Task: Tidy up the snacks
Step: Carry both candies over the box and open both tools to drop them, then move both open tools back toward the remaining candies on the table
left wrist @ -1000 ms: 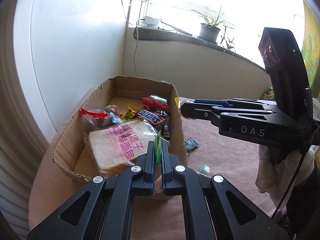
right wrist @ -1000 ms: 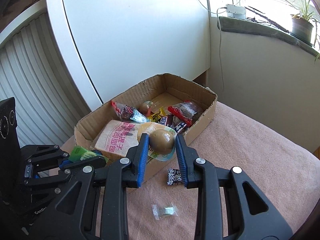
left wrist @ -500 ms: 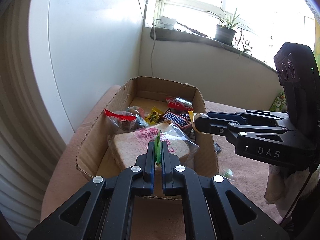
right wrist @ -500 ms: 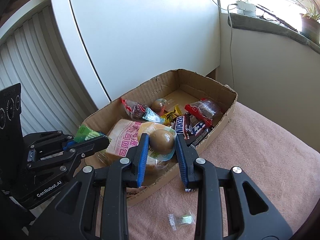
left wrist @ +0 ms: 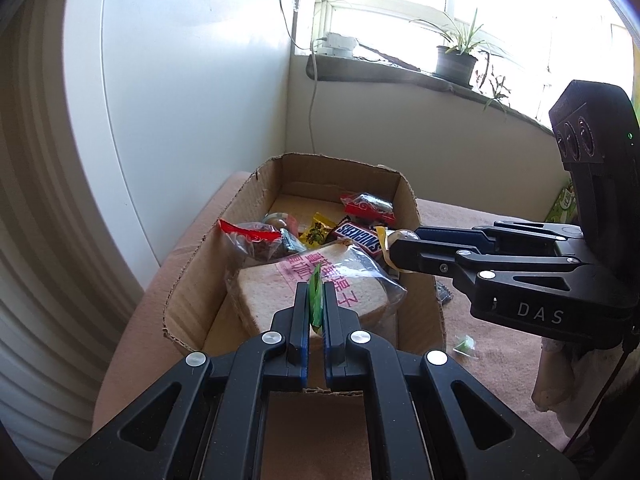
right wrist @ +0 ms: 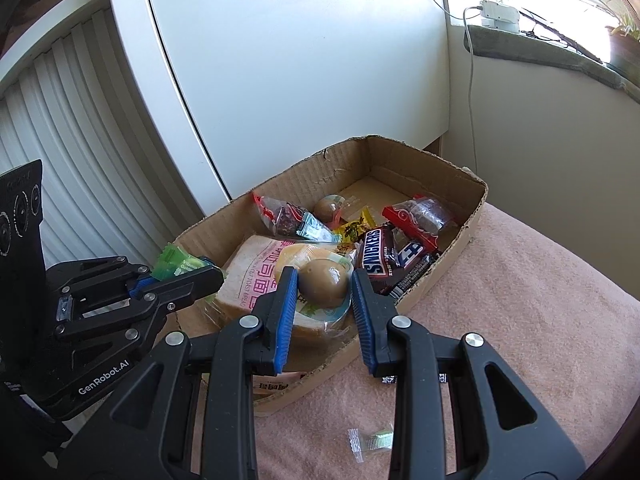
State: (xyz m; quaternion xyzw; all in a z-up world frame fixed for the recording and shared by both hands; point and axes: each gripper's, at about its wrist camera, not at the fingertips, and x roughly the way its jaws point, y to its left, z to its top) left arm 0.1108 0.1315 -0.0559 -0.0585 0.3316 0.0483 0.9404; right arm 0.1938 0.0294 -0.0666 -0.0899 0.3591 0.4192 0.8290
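An open cardboard box (left wrist: 188,280) (right wrist: 472,216) on a pink cloth holds several snacks: a bagged bread slice (left wrist: 280,292) (right wrist: 248,272), a Snickers bar (left wrist: 358,236) (right wrist: 376,258), red-sealed bags (right wrist: 420,218) and a yellow sweet (right wrist: 354,226). My left gripper (left wrist: 316,292) (right wrist: 188,268) is shut on a green wrapped candy (left wrist: 316,296) (right wrist: 176,262), held over the box's near end above the bread. My right gripper (right wrist: 324,284) (left wrist: 400,250) is shut on a packaged brown egg (right wrist: 322,282) (left wrist: 404,236), over the box's right side.
A small clear-wrapped green candy (right wrist: 372,440) (left wrist: 464,346) lies on the cloth outside the box, and a dark wrapper (left wrist: 444,292) lies by the box wall. A white panel (right wrist: 280,60) stands behind the box. A window sill with a potted plant (left wrist: 456,60) lies beyond.
Both grippers, each still holding its snack, have come in over the box: the egg now hangs above the box's contents and the green candy above the bread.
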